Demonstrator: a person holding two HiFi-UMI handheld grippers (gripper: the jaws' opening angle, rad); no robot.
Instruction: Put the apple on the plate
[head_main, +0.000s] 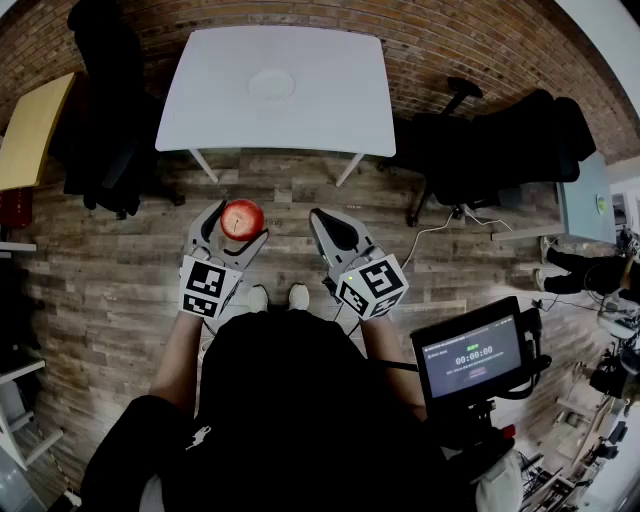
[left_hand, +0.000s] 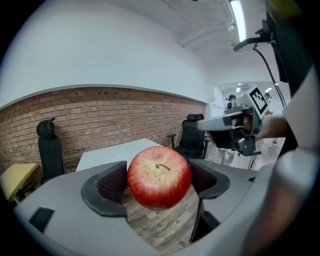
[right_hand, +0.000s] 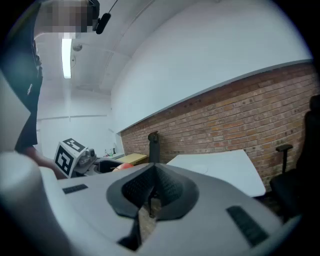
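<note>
left tool (head_main: 238, 224): I hold it tipped slightly down, clamped on the apple (left_hand: 159, 176) | right tool (head_main: 322, 222): just beside it, near level, jaws together, empty | apple: short of the tabletop (head_main: 330, 110), off its near edge | plate (head_main: 271, 84): mid-tabletop

Screen (head_main: 472, 358): timer, reads roughly 00:00:00; the smaller lines are too tiny to read. Left cube (head_main: 206, 287) and right cube (head_main: 372, 285): black-white square markers, no letters. Floor (left_hand: 155, 220): faint print, unreadable.

The apple (head_main: 242, 218) sits between the left gripper's (head_main: 238, 222) jaws. Ahead of them stands the table (head_main: 330, 100), bearing the plate (head_main: 271, 84). The right gripper (head_main: 322, 222) is just right.
</note>
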